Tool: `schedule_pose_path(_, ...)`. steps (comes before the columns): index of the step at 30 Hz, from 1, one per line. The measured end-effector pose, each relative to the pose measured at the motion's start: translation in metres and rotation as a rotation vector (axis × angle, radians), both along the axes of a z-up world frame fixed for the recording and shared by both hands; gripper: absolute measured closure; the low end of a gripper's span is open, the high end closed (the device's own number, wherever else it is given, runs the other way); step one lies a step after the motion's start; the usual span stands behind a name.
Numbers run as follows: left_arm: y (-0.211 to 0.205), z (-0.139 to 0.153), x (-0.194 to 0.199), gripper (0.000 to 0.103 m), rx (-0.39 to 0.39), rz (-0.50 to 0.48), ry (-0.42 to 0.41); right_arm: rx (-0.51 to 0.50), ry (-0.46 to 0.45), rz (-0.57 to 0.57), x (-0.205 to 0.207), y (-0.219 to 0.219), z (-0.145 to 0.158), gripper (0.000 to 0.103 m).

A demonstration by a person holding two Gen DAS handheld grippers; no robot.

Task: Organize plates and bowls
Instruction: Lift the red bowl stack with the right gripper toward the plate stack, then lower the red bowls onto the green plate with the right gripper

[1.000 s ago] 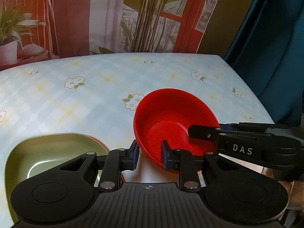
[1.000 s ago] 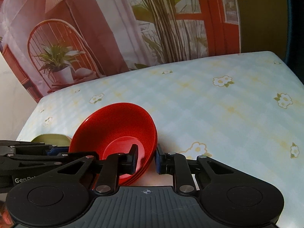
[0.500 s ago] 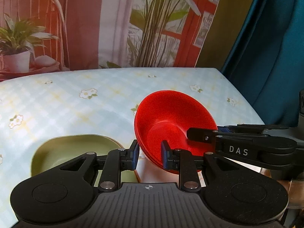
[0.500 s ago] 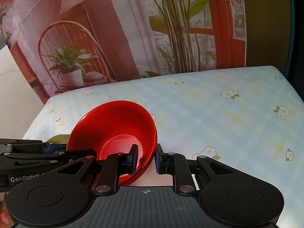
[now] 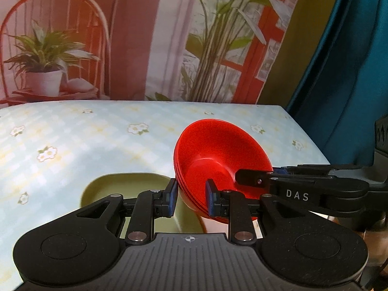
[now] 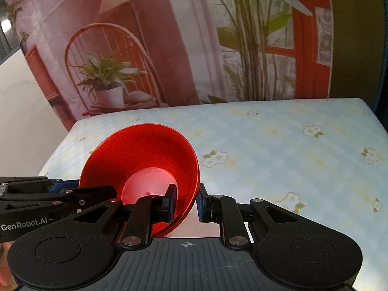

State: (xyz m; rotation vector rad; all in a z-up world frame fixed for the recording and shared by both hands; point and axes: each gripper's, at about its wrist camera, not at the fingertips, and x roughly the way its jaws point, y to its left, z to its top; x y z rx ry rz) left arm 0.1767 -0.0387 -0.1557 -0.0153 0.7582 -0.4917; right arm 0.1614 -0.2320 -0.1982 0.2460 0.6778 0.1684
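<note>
Left wrist view: both tools, left tool (image 5: 189,198) and right tool (image 6: 186,201), pinching red bowls (image 5: 219,162), now lifted higher above green plate (image 5: 135,186), heading to stack

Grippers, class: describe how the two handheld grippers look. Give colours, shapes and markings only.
The left gripper and the right gripper look alike: matte black linkage arms with silver pivot pins, blue pads on the fingers, round discs flanking a ribbed grey base with a crosshair mark. White lettering reads "DAS" and "GenRobot.AI".
</note>
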Motion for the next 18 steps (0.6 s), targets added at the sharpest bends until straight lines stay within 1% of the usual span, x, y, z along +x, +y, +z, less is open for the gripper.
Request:
schedule_pose_path(10,0.034,0.007,-0.005,0.077,-0.031,0.045,-0.010,-0.021,0.004,0.039,0.005,0.035,0.007,0.086)
schedule_pose_path(18,0.058,-0.002,-0.002,0.077,-0.034,0.086,0.017,-0.035,0.024,0.081,0.019,0.067,0.001,0.086)
